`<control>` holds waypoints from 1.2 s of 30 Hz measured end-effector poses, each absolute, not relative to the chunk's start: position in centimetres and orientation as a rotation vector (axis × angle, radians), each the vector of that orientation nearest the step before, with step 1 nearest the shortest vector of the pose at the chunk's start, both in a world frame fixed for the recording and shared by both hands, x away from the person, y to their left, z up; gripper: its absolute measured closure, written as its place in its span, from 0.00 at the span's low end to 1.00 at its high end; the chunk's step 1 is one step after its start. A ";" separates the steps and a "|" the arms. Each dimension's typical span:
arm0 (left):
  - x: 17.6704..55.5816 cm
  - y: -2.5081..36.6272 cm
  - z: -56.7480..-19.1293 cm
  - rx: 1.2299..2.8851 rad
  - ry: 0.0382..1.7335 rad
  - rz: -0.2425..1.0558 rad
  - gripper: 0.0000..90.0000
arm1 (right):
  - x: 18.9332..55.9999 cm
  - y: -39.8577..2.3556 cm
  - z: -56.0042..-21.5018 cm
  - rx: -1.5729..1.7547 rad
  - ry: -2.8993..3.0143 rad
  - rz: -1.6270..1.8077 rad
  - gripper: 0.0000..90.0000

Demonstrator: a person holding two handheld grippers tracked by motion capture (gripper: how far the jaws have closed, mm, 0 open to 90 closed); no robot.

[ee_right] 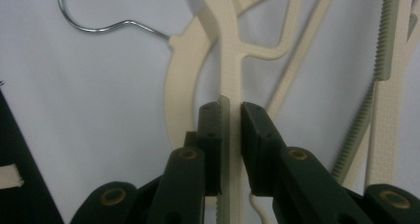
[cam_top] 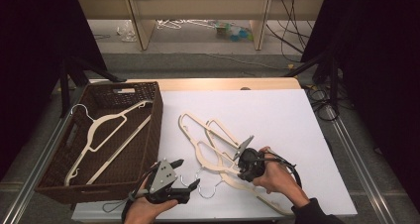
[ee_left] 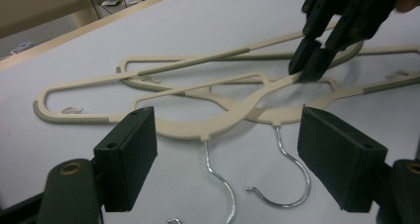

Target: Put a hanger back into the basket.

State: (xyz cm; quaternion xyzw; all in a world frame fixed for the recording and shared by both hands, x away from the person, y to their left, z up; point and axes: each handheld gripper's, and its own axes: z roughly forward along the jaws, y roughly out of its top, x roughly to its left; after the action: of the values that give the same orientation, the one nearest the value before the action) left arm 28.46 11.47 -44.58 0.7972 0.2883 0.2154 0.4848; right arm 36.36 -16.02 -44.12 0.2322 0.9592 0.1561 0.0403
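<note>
One cream hanger [cam_top: 106, 135] already lies inside the brown wicker basket [cam_top: 153, 130] at the left of the table, so the sorting looks begun but far from finished — a tangled pile of hangers [cam_top: 218, 144] is still on the white sheet [cam_top: 277, 120] just right of the basket, their wire hooks [cam_top: 205, 187] pointing toward the person.

The right gripper [cam_top: 246, 160] is clenched on a shoulder arm of the top hanger in the pile; its own view shows the cream bar [ee_right: 230, 125] pinched between the two black pads, and the left gripper view shows the same jaws [ee_left: 309, 60] biting the bar where the arms cross. That hanger appears to rest on the others, not yet lifted clear.

The left gripper [cam_top: 185, 177] hovers released near the hooks, its jaws wide apart with nothing between them; in its own view the pads [ee_left: 130, 154] frame the two wire hooks [ee_left: 285, 184] without touching.

Judging from this, one hanger is done, one is gripped for the move, and the rest wait — untangling comes first
</note>
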 end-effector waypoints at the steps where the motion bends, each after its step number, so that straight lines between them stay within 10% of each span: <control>1: 28.8 11.3 -44.7 1.956 0.699 0.528 0.26 | 36.3 -16.1 -43.9 0.713 2.943 0.469 0.88; 36: 34.2 6.0 -48.3 2.361 0.222 0.700 0.44 | 34.1 -19.5 -40.6 0.584 3.019 0.469 0.88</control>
State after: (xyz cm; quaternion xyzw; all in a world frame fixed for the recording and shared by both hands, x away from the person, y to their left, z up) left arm 34.19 6.02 -48.33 0.9019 0.0847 0.2674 0.3285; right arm 34.12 -19.49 -40.56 0.1877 0.9705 0.1509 0.0154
